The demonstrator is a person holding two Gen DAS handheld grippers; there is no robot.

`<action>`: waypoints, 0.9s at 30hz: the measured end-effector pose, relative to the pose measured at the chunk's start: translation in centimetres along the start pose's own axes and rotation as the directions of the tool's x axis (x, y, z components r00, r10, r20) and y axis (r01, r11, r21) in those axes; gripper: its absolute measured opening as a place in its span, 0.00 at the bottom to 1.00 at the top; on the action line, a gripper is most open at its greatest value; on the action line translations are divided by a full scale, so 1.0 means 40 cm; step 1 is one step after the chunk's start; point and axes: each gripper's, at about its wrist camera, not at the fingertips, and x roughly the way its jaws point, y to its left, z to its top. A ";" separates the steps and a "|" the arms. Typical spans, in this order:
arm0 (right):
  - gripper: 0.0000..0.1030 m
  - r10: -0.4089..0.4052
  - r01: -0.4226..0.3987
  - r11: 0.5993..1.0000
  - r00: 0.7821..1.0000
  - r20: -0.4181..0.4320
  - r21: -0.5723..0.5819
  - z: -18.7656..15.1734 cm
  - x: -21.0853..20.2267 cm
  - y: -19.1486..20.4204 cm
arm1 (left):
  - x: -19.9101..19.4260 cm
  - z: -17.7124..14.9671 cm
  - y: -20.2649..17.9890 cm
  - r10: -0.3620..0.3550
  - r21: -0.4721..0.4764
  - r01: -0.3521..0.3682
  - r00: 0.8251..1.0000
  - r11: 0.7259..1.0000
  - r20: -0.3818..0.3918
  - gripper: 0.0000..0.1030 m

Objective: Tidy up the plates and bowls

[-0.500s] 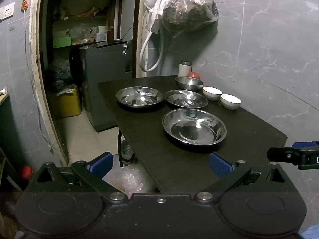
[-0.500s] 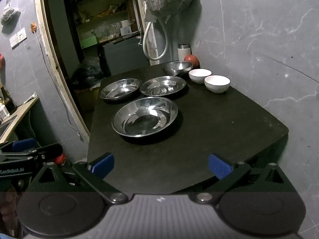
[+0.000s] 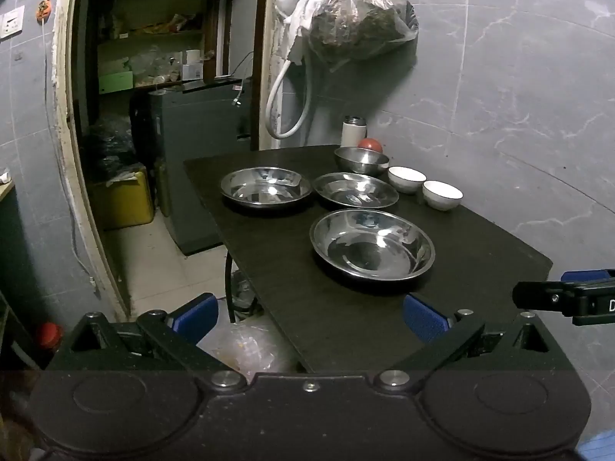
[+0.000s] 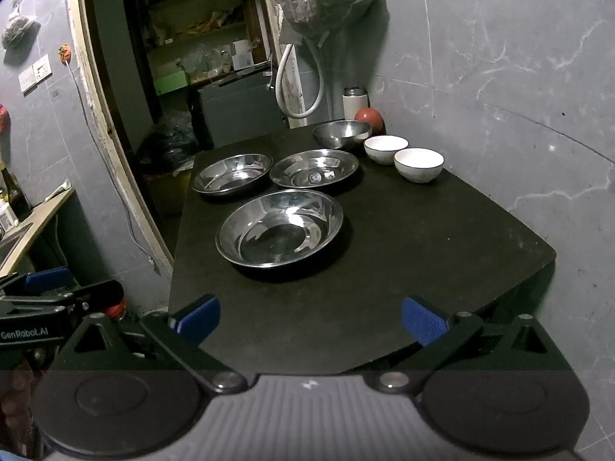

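Black table [image 4: 423,238] carries everything, nothing stacked yet, so judging this as the pre-grasp stage, approach only. Biggest item: nearest steel plate [image 4: 279,227], sits alone toward the front-left of the tabletop, closest to both grippers. Behind it, two more steel plates side by side: back-left plate [image 4: 232,173] near the left edge, back-centre plate [image 4: 314,167] just beside it, rims close but can't tell if touching. Further back a steel bowl [image 4: 341,133], deeper than the plates, w/ a red round thing [image 4: 369,120] and a white flask [image 4: 354,101] behind it by the wall. Smallest: two white bowls along the right side, far white bowl [image 4: 385,148] and near white bowl [image 4: 419,164], just beside each other. Left gripper [image 3: 309,317]: jaws fully spread, nothing between the blue pads, hanging off the table's front-left corner, angled down. Right gripper [image 4: 310,320]: same, wide open and empty, over the table's front edge. Next move imo: pick one plate as stack base, prob. the nearest one goes onto a back plate, or vice versa. Rims are thin and low, so a finger needs to get under the lip, shallow approach. White bowls nest one in the other after; steel bowl separate.
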 end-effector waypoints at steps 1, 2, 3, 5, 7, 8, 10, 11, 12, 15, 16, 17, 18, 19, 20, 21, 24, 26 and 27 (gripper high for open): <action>1.00 0.000 0.000 1.000 1.000 0.000 -0.001 -0.001 0.001 0.000 | 0.000 0.000 0.000 -0.002 0.000 0.002 1.000 1.000 0.000 0.99; 1.00 0.000 0.000 1.000 1.000 -0.001 -0.001 0.000 0.000 0.000 | -0.001 -0.001 0.000 -0.001 0.000 0.001 1.000 1.000 0.001 0.99; 1.00 0.000 0.000 1.000 1.000 0.000 -0.001 0.000 0.001 0.000 | 0.000 -0.002 -0.001 0.000 0.000 0.000 1.000 1.000 0.001 0.99; 1.00 0.000 0.000 1.000 1.000 0.000 -0.002 0.000 0.002 -0.001 | 0.000 -0.001 0.000 -0.001 -0.001 0.001 1.000 1.000 0.001 0.99; 1.00 -0.001 0.001 1.000 1.000 -0.001 -0.002 0.001 0.002 -0.001 | 0.000 -0.002 -0.001 0.000 0.001 0.000 1.000 1.000 0.002 0.99; 1.00 -0.002 0.002 1.000 1.000 0.000 -0.001 0.002 0.002 -0.002 | 0.006 -0.004 0.001 0.000 0.001 0.000 1.000 1.000 0.002 0.99; 1.00 -0.004 0.004 1.000 1.000 0.001 0.000 0.002 0.002 -0.005 | 0.006 -0.004 0.001 0.000 0.001 0.000 1.000 1.000 0.002 0.99; 1.00 -0.004 0.004 1.000 1.000 0.001 0.001 0.003 0.002 -0.006 | 0.006 -0.005 0.001 0.000 0.001 0.000 1.000 1.000 0.002 0.99; 1.00 -0.004 0.004 1.000 1.000 0.001 0.001 0.004 0.002 -0.006 | 0.006 -0.004 0.001 0.000 0.001 0.000 1.000 1.000 0.002 0.99; 1.00 -0.004 0.004 1.000 1.000 0.000 0.001 0.005 0.002 -0.007 | 0.005 -0.004 0.001 0.000 0.002 0.000 1.000 1.000 0.001 0.99; 1.00 -0.004 0.004 1.000 1.000 0.001 0.001 0.005 0.002 -0.007 | 0.006 -0.004 0.001 0.000 0.002 0.000 1.000 1.000 0.002 0.99; 1.00 -0.004 0.004 1.000 1.000 0.001 0.001 0.004 0.002 -0.007 | 0.006 -0.003 0.000 0.000 0.002 0.000 1.000 1.000 0.002 0.99; 1.00 -0.004 0.004 1.000 1.000 0.001 0.001 0.004 0.002 -0.007 | 0.006 -0.003 0.000 0.001 0.003 -0.001 1.000 1.000 0.001 0.99; 1.00 -0.004 0.004 1.000 1.000 0.001 0.001 0.004 0.002 -0.007 | 0.006 -0.003 0.000 0.002 0.003 -0.002 1.000 1.000 0.001 0.99; 1.00 -0.004 0.004 1.000 1.000 0.001 0.001 0.004 0.002 -0.007 | 0.006 -0.003 0.000 0.001 0.002 -0.001 1.000 1.000 0.001 0.99; 1.00 -0.004 0.004 1.000 1.000 0.001 0.000 0.005 0.001 -0.007 | 0.005 -0.003 0.000 0.001 0.002 -0.001 1.000 1.000 0.001 0.99; 1.00 -0.004 0.004 1.000 1.000 0.001 0.001 0.004 0.002 -0.006 | 0.005 -0.003 0.000 0.001 0.003 -0.001 1.000 1.000 0.001 0.99; 1.00 -0.005 0.005 1.000 1.000 0.002 0.000 0.003 0.002 -0.005 | 0.005 -0.003 -0.001 0.001 0.002 -0.001 1.000 1.000 0.001 0.99; 1.00 -0.005 0.005 1.000 1.000 0.002 0.000 0.003 0.003 -0.004 | 0.005 -0.003 -0.001 0.001 0.003 -0.001 1.000 1.000 0.001 0.99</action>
